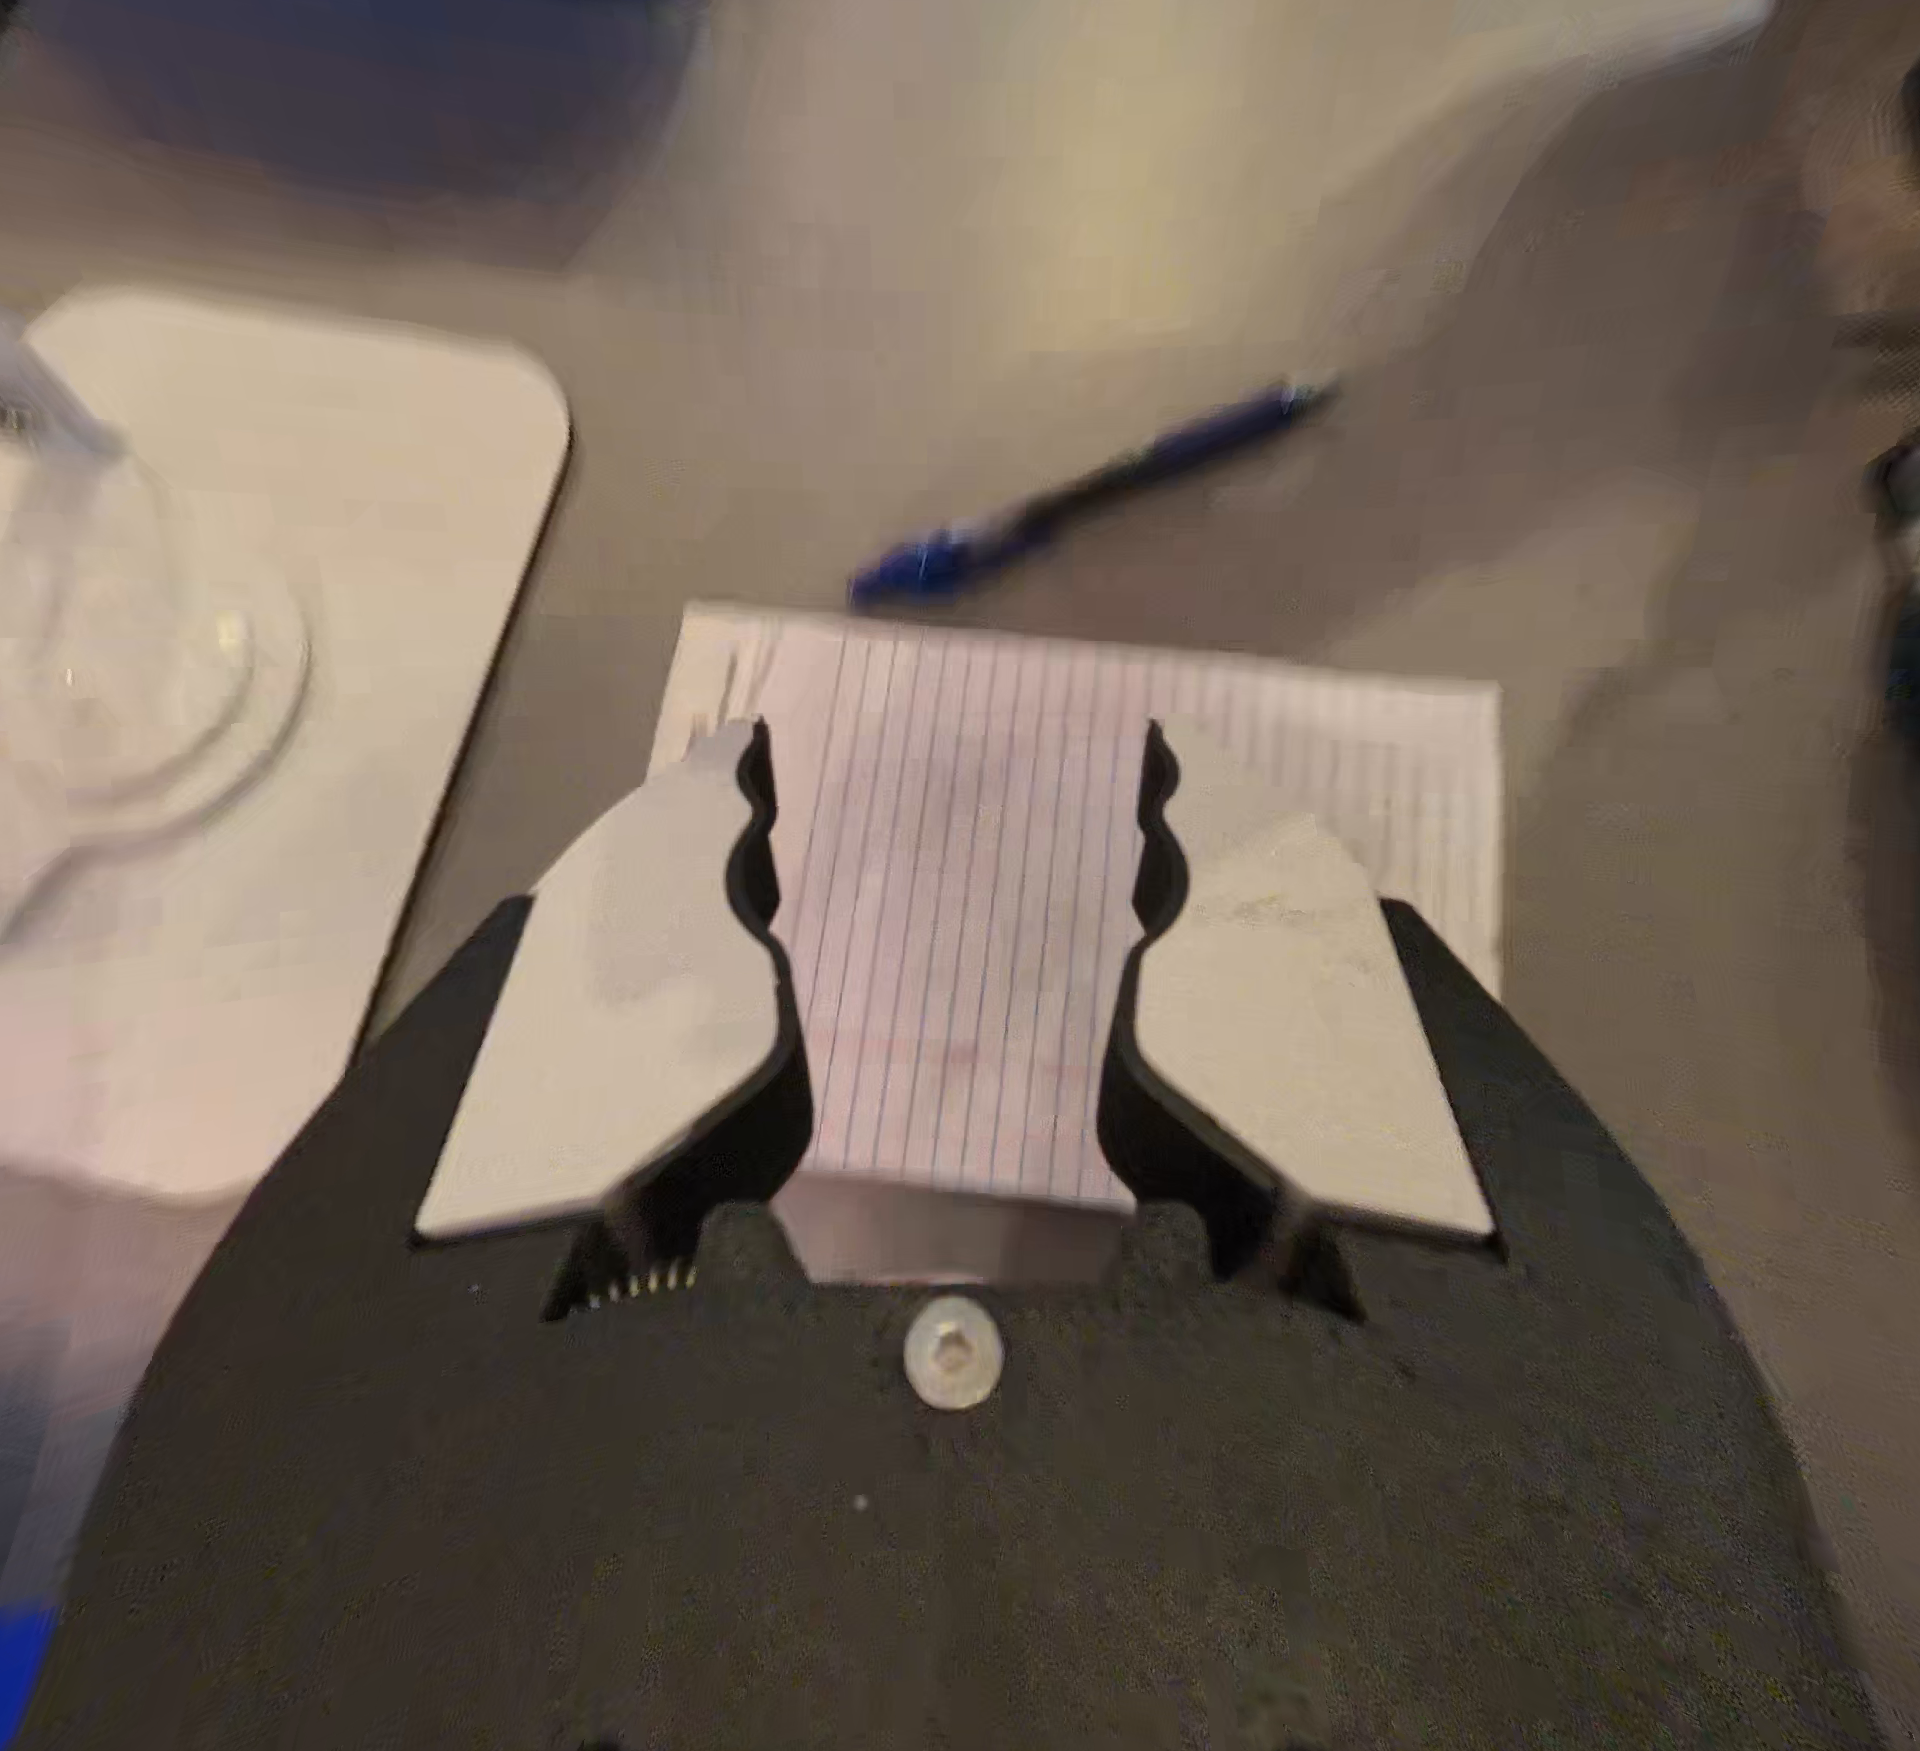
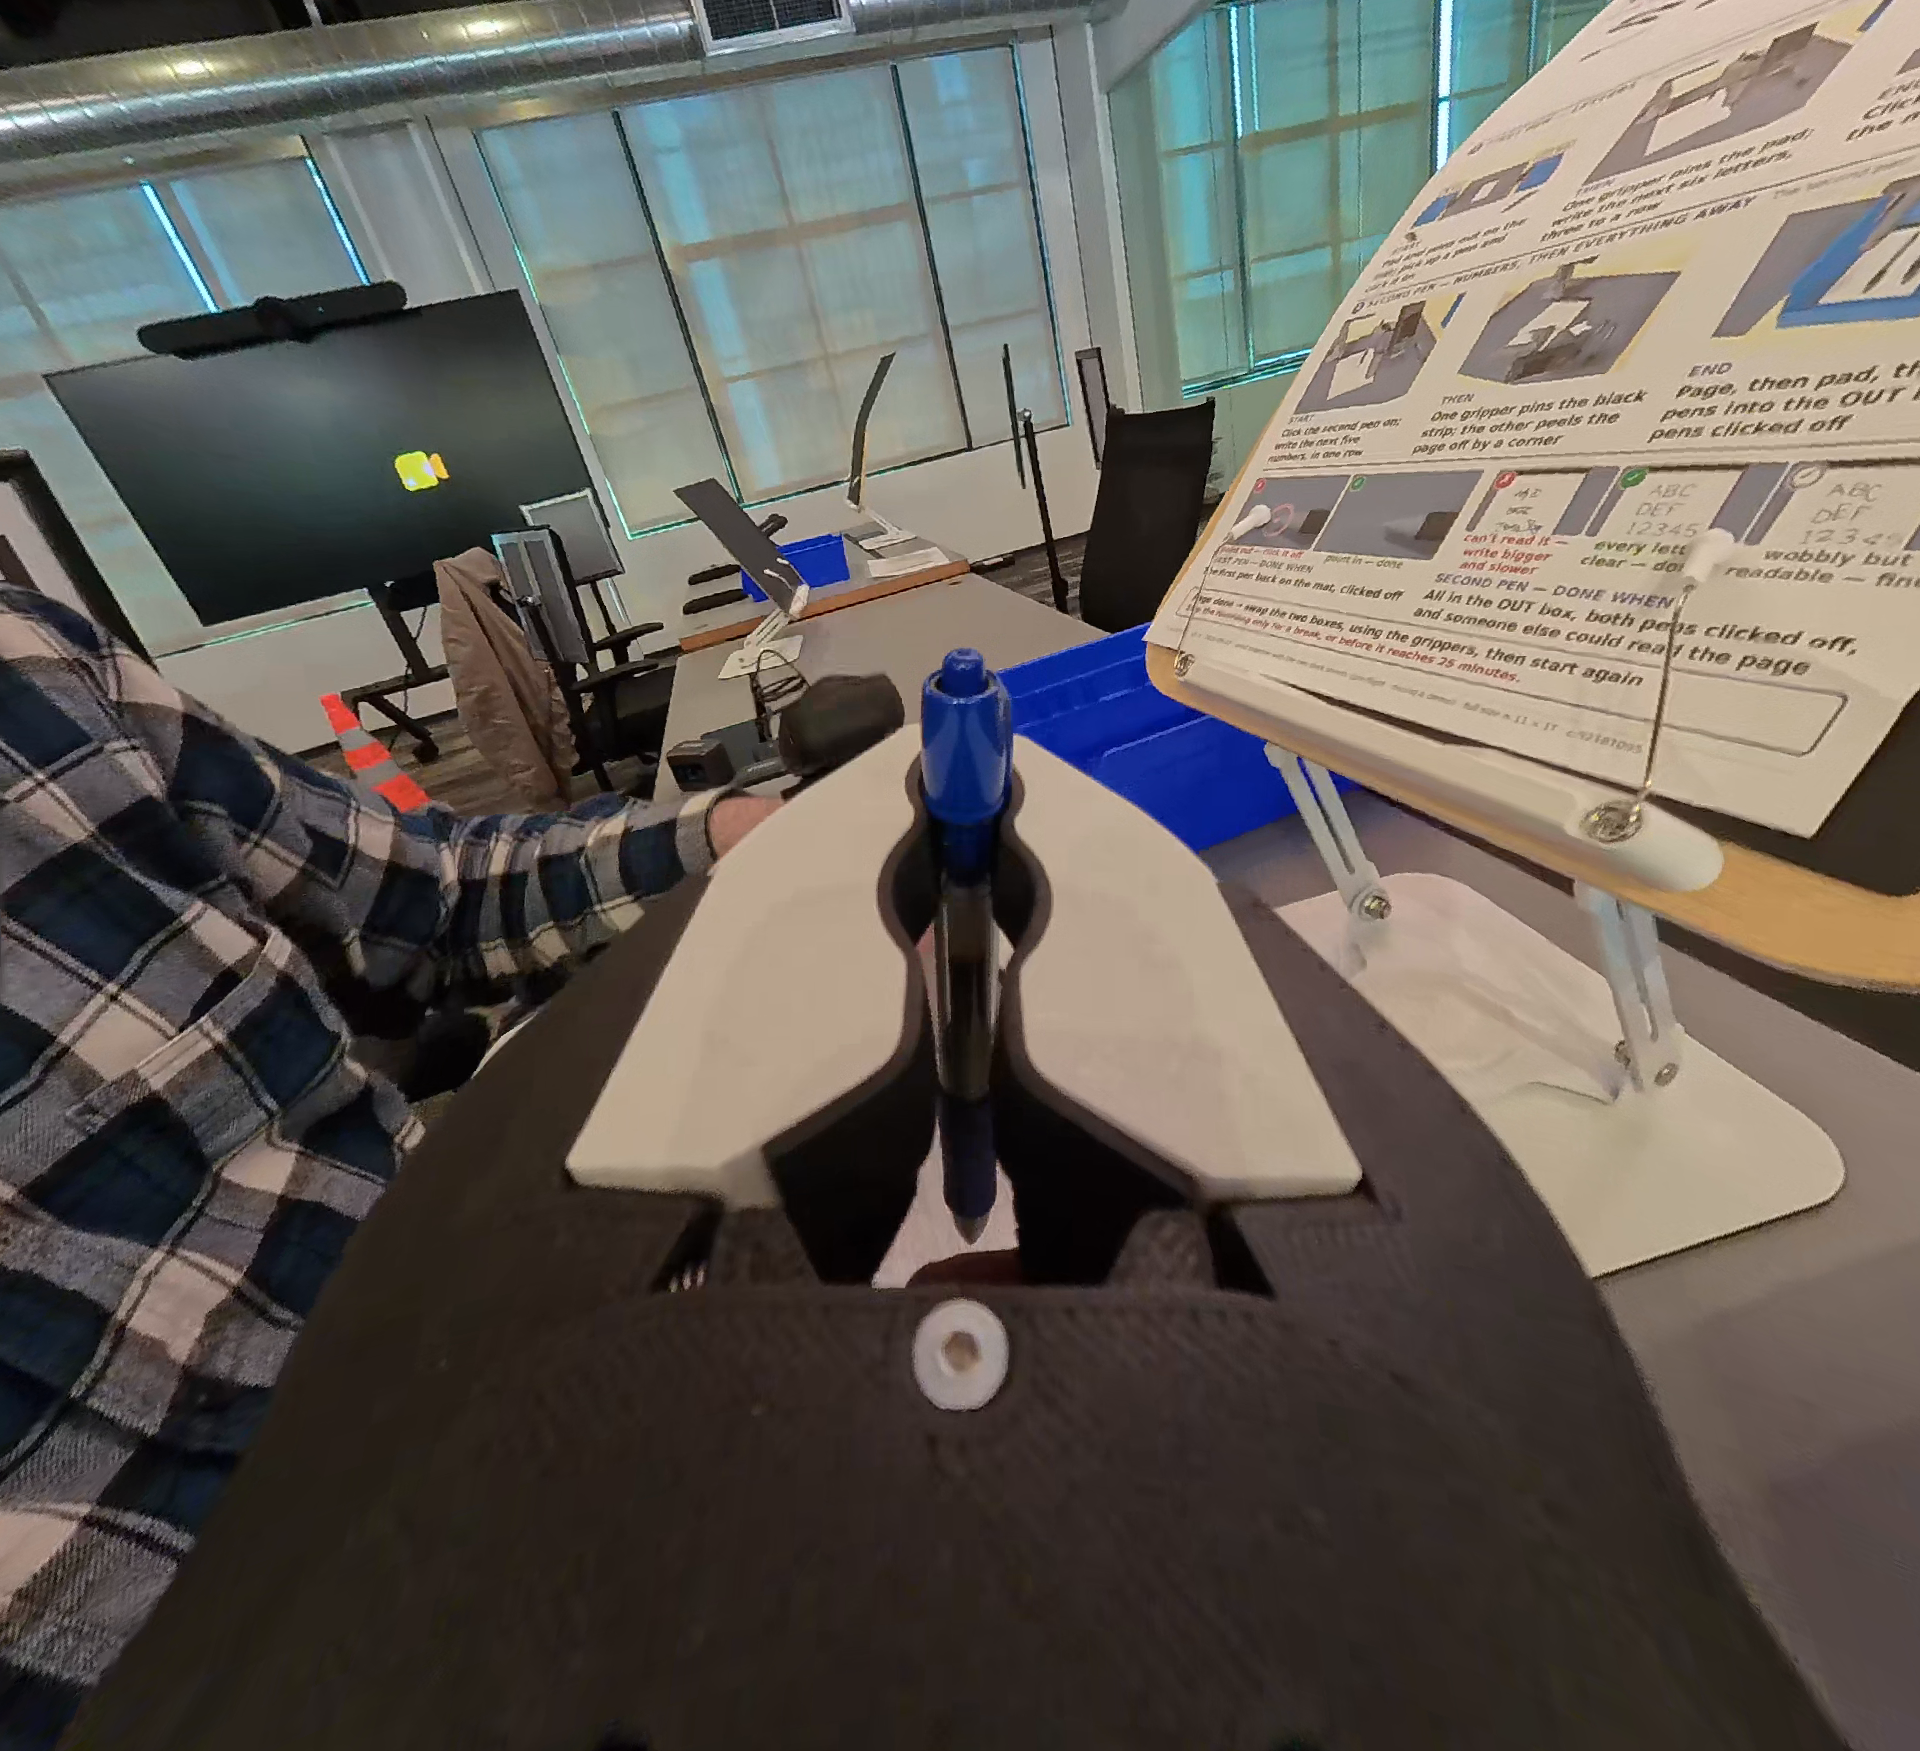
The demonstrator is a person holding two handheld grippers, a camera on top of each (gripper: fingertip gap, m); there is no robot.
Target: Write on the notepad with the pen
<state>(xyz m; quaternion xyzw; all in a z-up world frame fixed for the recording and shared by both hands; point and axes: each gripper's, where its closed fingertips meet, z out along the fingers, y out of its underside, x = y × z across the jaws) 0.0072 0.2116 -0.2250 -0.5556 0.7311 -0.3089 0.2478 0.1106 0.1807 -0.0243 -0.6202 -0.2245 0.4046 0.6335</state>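
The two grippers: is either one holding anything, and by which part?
The right gripper clamps a blue pen along its barrel, tip down. The left gripper is open, holding nothing.

The whole left wrist view is smeared by motion blur: the second blue pen (image 1: 1091, 486) on the grey table is a soft streak, and the notepad's (image 1: 1299, 766) ruled lines fade toward its right side. The near part of the notepad is hidden under the left gripper (image 1: 958, 745). A clear glass object (image 1: 114, 621) on the white mat (image 1: 343, 475) runs off the left edge. In the right wrist view, the instruction sheet (image 2: 1621, 413) is cut by the right edge, and the pen's (image 2: 966, 756) tip sinks into shadow between the fingers.
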